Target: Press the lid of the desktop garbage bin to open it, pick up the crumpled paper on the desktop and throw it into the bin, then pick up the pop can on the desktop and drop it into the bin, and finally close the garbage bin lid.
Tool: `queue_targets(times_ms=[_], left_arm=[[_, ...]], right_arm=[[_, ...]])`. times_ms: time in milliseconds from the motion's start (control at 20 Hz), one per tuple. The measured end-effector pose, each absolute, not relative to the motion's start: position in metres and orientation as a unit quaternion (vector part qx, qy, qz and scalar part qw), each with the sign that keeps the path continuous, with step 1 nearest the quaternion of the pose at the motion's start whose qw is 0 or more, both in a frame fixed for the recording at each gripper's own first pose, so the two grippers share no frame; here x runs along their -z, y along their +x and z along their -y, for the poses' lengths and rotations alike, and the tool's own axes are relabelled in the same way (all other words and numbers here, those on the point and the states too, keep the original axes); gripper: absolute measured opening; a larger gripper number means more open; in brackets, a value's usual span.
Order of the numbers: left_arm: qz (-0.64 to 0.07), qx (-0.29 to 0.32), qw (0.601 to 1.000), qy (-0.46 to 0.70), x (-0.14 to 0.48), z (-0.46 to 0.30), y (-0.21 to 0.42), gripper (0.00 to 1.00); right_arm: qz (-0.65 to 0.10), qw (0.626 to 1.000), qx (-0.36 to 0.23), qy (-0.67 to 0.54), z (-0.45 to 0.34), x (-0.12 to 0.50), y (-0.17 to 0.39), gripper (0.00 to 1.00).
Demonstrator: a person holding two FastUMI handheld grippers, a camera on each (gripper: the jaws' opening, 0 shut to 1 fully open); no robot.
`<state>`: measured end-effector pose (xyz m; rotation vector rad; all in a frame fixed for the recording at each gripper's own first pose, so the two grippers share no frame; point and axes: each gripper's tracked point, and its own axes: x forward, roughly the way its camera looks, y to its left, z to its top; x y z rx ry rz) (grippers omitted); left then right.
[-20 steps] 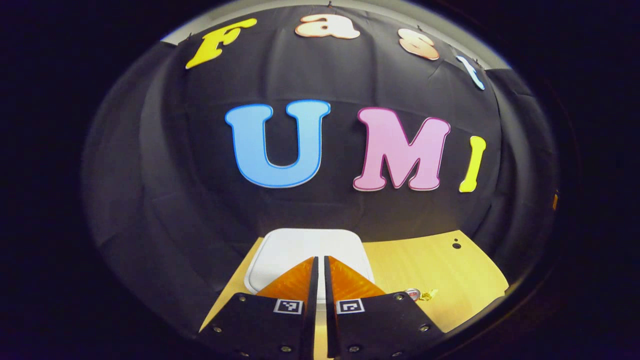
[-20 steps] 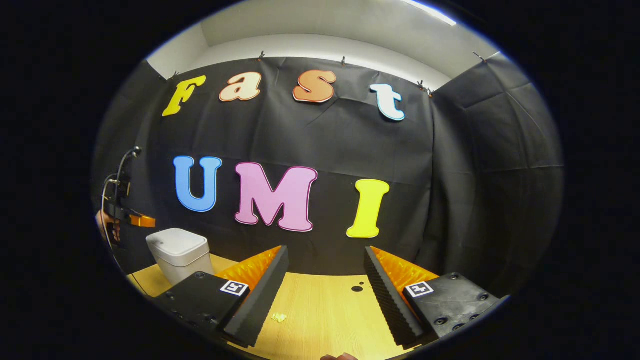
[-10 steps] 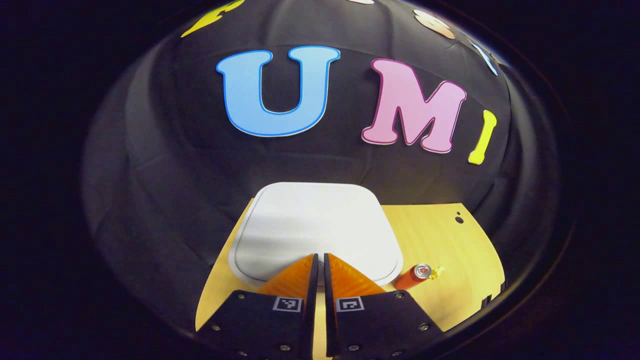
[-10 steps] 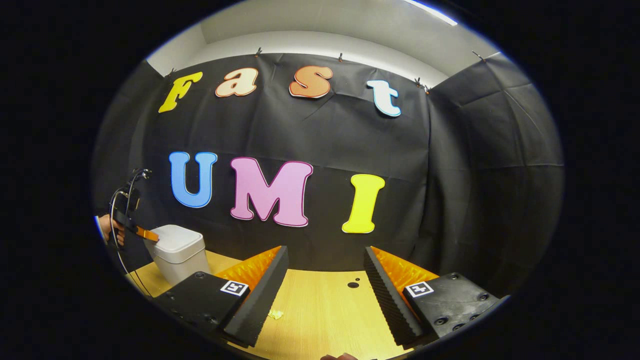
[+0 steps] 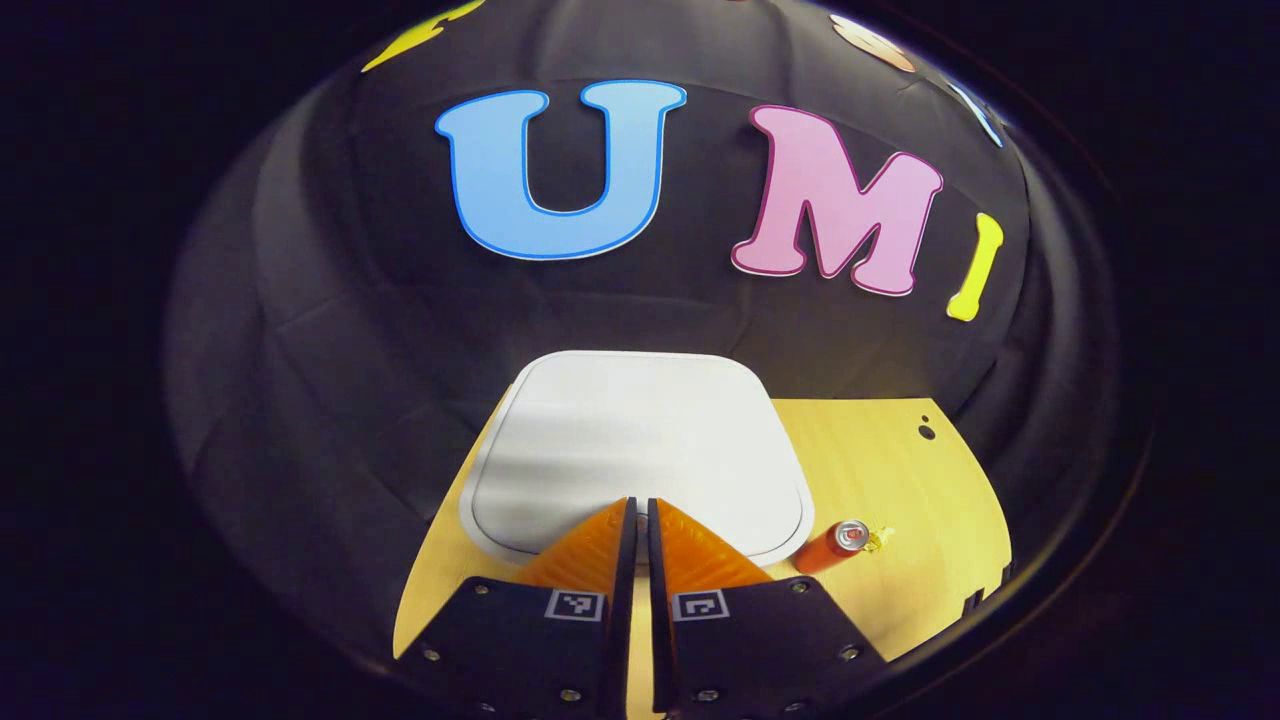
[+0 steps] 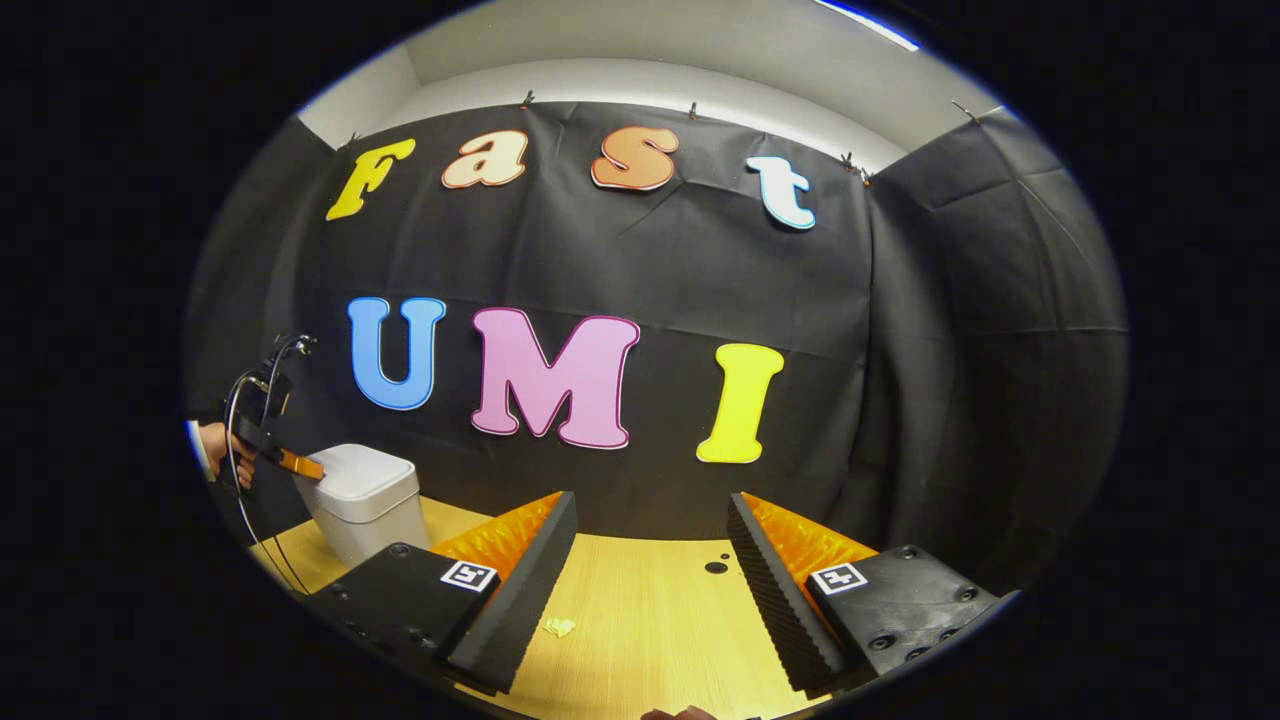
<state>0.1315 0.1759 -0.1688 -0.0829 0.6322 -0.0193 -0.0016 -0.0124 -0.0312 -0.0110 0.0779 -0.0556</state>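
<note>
Progress: lid (image 5: 635,450) of the garbage bin (image 6: 368,505) lay flat and shut; I judged the opening press under way or about to land, nothing yet binned.
Left tongs (image 5: 635,515): fingers brought together with a thin slit between, holding nothing, tips at the near edge of the lid; contact I could not confirm from my screen.
Right tongs (image 6: 650,560): spread wide, empty, raised above the table (image 6: 650,640).
Pop can (image 5: 833,545): lying on its side on the table, just beside the bin's right front corner in the left gripper view.
Crumpled paper (image 5: 878,540): small yellow scrap close beside the can's top end; in the right gripper view it sat on the table near the inner finger of my right tongs.
Remaining: open lid, bin paper, bin can, close lid.
Left gripper view: gave me the lid from above and the can.
Right gripper view: gave me the bin's side, the left tongs tilted down at its lid edge, and a hand (image 6: 215,445) behind them.
</note>
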Motion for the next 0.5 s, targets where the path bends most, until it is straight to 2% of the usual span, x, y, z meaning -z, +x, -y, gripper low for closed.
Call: queue_targets(times_ms=[250,300,500], left_arm=[[-0.279,0.005,0.960,0.003,0.160,-0.179,0.136,0.11],[-0.283,0.001,0.959,0.012,0.162,-0.179,0.133,0.08],[-0.258,-0.008,0.966,0.018,0.146,-0.176,0.138,0.10]], right_arm=[[-0.042,0.998,0.034,-0.005,0.018,0.032,0.001,0.98],[-0.042,0.999,0.034,-0.006,0.017,0.031,0.001,0.98],[-0.037,0.999,0.033,-0.017,0.015,0.026,0.001,0.98]])
